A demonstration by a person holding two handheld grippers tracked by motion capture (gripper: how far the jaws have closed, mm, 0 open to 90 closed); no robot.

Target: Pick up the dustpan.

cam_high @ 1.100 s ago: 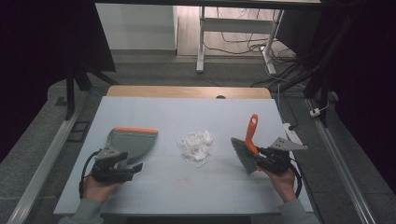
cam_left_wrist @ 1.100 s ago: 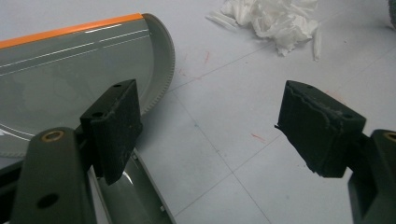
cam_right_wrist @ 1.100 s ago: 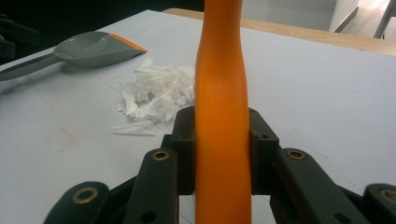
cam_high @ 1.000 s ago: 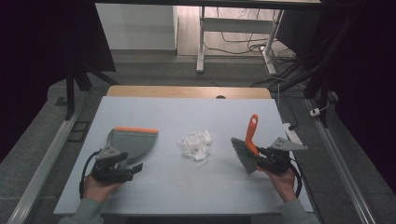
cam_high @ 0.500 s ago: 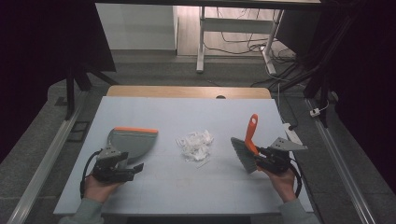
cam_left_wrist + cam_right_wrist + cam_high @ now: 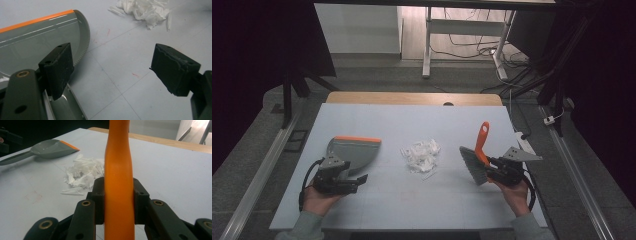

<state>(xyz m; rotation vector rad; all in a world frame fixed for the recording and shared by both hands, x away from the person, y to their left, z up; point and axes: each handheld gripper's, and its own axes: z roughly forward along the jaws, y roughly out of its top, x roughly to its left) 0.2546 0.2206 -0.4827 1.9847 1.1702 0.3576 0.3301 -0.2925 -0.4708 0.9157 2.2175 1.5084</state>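
Note:
A grey dustpan (image 6: 352, 152) with an orange lip lies flat on the left of the white table. My left gripper (image 6: 356, 180) stands open just behind it. In the left gripper view the dustpan (image 6: 35, 42) lies at the left, its handle running under the left jaw, and nothing sits between the fingertips (image 6: 112, 67). A pile of white paper scraps (image 6: 421, 154) lies mid-table. My right gripper (image 6: 493, 168) is shut on the orange handle of a brush (image 6: 482, 141), with the grey bristles (image 6: 472, 166) pointing down-left near the table. The right gripper view shows the handle (image 6: 118, 170) clamped upright between the jaws, with the scraps (image 6: 82, 173) beyond.
The table (image 6: 422, 205) has a wooden strip (image 6: 412, 97) along its far edge. Beyond it stand a white desk frame (image 6: 428, 45) and cables on the floor. Metal rails run along both sides of the table.

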